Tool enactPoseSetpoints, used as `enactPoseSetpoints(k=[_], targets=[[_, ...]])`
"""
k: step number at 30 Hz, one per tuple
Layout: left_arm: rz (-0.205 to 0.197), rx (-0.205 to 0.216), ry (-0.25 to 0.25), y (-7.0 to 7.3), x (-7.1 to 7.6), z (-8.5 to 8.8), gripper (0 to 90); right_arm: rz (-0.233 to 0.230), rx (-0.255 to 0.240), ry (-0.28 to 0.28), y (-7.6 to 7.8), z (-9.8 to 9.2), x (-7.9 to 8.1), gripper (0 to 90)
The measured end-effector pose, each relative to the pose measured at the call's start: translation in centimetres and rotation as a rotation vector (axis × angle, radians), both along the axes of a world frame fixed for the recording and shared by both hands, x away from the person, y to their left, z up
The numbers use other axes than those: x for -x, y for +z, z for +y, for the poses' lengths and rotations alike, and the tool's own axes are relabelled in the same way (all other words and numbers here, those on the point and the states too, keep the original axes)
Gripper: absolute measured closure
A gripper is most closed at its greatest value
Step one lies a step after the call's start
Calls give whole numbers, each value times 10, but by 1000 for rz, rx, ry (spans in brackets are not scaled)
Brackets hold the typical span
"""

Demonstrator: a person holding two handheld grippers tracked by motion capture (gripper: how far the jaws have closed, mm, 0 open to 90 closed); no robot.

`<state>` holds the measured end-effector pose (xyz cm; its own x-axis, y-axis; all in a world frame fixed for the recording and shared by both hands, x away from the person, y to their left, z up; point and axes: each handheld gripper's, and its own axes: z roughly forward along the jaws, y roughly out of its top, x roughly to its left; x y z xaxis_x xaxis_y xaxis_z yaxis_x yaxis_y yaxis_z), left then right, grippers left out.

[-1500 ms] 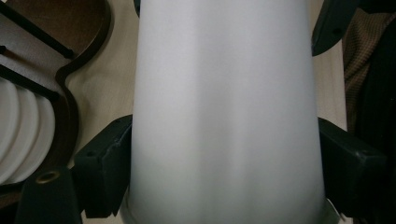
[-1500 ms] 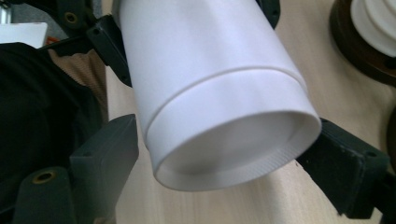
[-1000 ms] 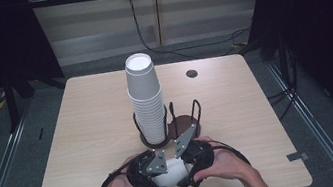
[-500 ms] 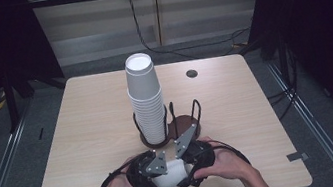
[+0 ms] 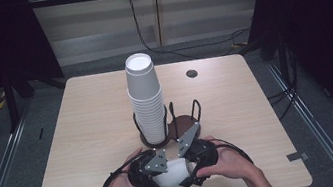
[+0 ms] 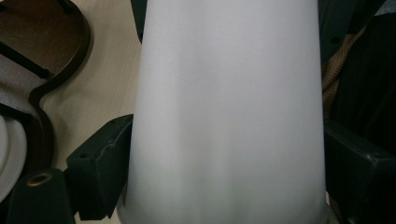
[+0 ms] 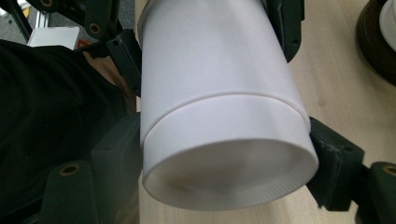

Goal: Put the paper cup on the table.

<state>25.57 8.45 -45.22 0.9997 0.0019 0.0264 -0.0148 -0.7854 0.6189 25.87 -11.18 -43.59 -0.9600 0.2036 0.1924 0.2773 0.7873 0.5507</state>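
Observation:
A white foam cup lies on its side just above the table's front edge, held between both grippers. My left gripper is shut on it, its black jaws pressing the cup's two sides. My right gripper is shut on the same cup from the opposite end; the banded rim end faces that camera. A tall stack of white cups stands upright in the left ring of a dark brown wire-looped holder, just beyond the grippers.
The light wooden table has a small dark round hole near its far edge. The holder's brown base lies close to the held cup. Dark floor and metal rails surround the table.

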Motion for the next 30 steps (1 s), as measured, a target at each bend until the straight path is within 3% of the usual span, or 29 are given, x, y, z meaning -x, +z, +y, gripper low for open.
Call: enactPoseSetpoints(k=[6,10,18,20,24,30], targets=[[0,3,1,3,0,1,126,-7,8,7,2,1,0,235],[0,49,13,4,-1,4,127,-9,0,6,2,0,-1,236],[-4,96,19,10,-2,10,133,-8,-6,-5,3,-2,-1,237],[1,140,21,12,-4,12,142,-8,-2,-10,3,-4,-1,237],[22,197,35,18,-7,17,155,-17,3,-19,3,-5,-1,238],[5,230,86,21,-8,24,158,-13,1,-41,2,-12,-1,239]])
